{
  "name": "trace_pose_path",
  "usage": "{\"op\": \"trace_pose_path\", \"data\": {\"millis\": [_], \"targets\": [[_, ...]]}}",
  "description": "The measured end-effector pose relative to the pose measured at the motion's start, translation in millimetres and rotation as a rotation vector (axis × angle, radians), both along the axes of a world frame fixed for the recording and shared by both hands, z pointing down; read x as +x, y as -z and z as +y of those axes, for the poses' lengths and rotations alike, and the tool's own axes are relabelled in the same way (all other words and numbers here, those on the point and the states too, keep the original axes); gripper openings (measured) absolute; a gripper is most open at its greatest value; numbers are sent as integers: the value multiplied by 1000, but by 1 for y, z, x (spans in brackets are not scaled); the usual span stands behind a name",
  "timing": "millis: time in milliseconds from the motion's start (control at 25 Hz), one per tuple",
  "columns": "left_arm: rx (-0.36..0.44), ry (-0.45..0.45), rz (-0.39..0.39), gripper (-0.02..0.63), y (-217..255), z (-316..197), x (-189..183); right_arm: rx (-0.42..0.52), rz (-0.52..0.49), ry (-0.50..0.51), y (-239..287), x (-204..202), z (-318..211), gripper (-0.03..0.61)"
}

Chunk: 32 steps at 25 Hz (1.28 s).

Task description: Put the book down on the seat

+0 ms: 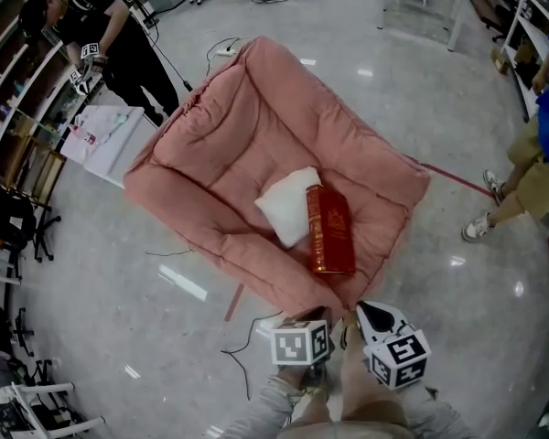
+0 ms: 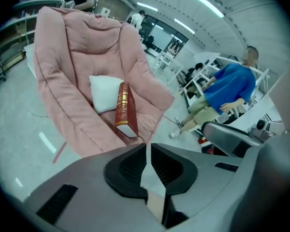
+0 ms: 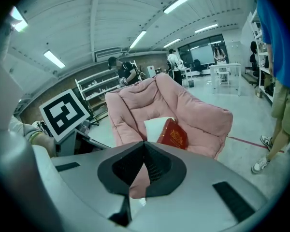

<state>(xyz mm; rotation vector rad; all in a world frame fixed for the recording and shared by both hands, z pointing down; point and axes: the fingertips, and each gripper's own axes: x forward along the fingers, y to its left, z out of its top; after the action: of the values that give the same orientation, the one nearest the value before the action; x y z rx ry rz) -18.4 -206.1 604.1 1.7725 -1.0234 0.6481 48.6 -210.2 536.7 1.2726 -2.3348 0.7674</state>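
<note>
Head view: the red book (image 1: 330, 230) already lies on the seat of the pink chair (image 1: 229, 126), just past the frame's centre toward 5 o'clock, its spine touching a white pillow (image 1: 289, 206) at its 10 o'clock.

Both tools hang at 6 o'clock, well apart from the book. The left gripper (image 2: 147, 149) has its fingers drawn together, with only a sliver of gap and nothing between them. The right gripper (image 3: 145, 146) is likewise closed and empty.

The book looks like a thick hardback. I judge it stiff, fairly heavy for 1 gripper, and somewhat slick on its glossy cover. The best hold is probably across its thickness at the free long edge, at its 3 o'clock, or at the near short end at 6 o'clock. The padding is soft, so the book may tip or sink if nudged.

Whether the book lies flat or leans on the pillow I cannot tell, since its underside is hidden. The gold lettering is too small to read. The grippers cover the chair's near edge. 2 people at 10 and 3 o'clock are cut off by the frame.
</note>
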Motion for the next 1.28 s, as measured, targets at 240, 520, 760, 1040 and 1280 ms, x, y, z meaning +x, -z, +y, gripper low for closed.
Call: {"op": "trace_pose_path", "data": {"millis": [240,520,760,1040,1280], "targets": [[75,0,15,8,46,9,0,35,8,-2,28,2,11,5],[143,-22,20,6,79,32,-10,81,3,-20,52,-7,36,5],[198,-45,23,6,102,54,-18,113,5,-24,71,-16,64,5],[228,-68,25,6,116,82,-28,142,-12,-10,85,-30,97,5],[250,-68,25,6,127,102,-43,158,-3,9,93,-43,119,5]]}}
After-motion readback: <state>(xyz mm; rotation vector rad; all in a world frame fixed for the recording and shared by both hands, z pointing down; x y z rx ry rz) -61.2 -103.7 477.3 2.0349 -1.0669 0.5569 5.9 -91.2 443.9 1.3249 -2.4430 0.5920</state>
